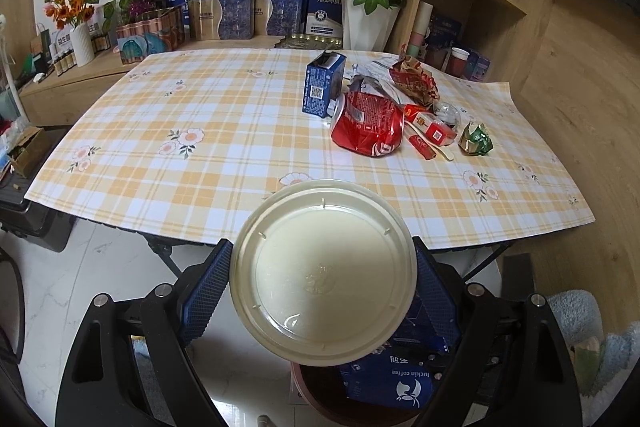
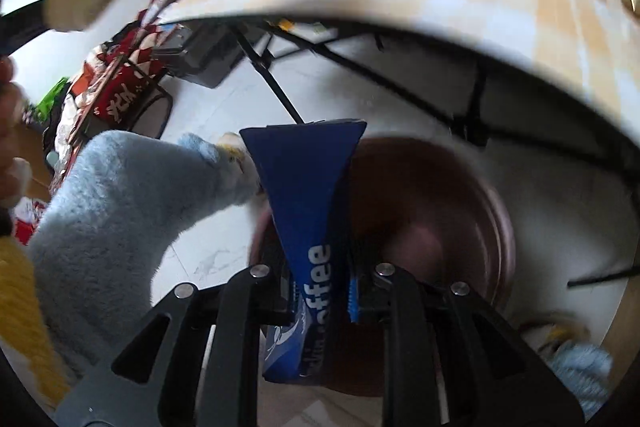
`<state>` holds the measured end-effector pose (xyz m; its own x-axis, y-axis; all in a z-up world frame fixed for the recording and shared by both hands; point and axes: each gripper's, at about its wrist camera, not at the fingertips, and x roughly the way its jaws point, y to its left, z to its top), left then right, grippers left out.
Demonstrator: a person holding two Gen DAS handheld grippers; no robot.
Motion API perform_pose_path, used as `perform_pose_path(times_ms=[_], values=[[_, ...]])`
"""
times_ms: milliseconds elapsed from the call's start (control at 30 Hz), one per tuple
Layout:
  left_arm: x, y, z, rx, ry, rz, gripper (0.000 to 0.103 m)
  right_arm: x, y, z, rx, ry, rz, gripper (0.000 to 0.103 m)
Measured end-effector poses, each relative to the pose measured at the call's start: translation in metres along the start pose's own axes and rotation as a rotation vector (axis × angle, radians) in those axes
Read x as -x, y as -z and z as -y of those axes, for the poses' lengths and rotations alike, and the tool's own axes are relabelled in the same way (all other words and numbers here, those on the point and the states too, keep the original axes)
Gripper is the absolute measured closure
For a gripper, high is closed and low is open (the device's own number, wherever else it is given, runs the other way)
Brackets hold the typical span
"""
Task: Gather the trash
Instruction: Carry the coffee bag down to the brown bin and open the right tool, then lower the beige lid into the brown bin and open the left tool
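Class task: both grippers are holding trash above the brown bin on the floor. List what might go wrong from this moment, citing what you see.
1. The round plastic lid is wide and held only at its rim by the left gripper; it may slip, or lodge across the brown bin.
2. The blue coffee bag in the right gripper sits toward the bin's edge, so on release it could fall to the floor.
3. The fluffy slipper beside the bin might knock it.
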<state>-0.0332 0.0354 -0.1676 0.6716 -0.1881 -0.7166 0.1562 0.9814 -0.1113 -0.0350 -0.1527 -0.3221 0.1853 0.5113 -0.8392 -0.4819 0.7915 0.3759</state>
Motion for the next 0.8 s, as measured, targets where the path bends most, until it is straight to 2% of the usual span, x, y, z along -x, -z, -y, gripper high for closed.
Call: perform_pose_path(times_ms=[133, 333, 467, 667, 700, 733, 767, 800], values=[[-0.005, 0.008, -0.003, 0.016, 0.007, -0.022, 0.019, -0.009, 0.003, 0.033, -0.156, 0.034, -0.035, 0.082], [-0.011, 0.013, -0.007, 0.045, 0.007, -0.04, 0.019, -0.023, 0.016, 0.075, -0.356, 0.182, -0.122, 0.082], [-0.011, 0.013, -0.005, 0.037, 0.006, -0.041, 0.019, -0.022, 0.02, 0.088, -0.418, 0.243, -0.15, 0.082], [-0.012, 0.016, -0.003, 0.029, 0.011, -0.05, 0.019, -0.021, 0.023, 0.094, -0.425, 0.28, -0.175, 0.081], [-0.013, 0.016, -0.002, 0.028, 0.012, -0.052, 0.019, -0.019, 0.023, 0.093, -0.425, 0.296, -0.171, 0.076], [-0.013, 0.016, -0.002, 0.028, 0.011, -0.053, 0.019, -0.021, 0.022, 0.095, -0.426, 0.308, -0.167, 0.062], [-0.013, 0.016, -0.002, 0.028, 0.011, -0.053, 0.019, -0.02, 0.021, 0.096, -0.427, 0.317, -0.158, 0.055], [-0.013, 0.016, -0.002, 0.028, 0.011, -0.054, 0.019, -0.016, 0.02, 0.096, -0.427, 0.323, -0.143, 0.05]])
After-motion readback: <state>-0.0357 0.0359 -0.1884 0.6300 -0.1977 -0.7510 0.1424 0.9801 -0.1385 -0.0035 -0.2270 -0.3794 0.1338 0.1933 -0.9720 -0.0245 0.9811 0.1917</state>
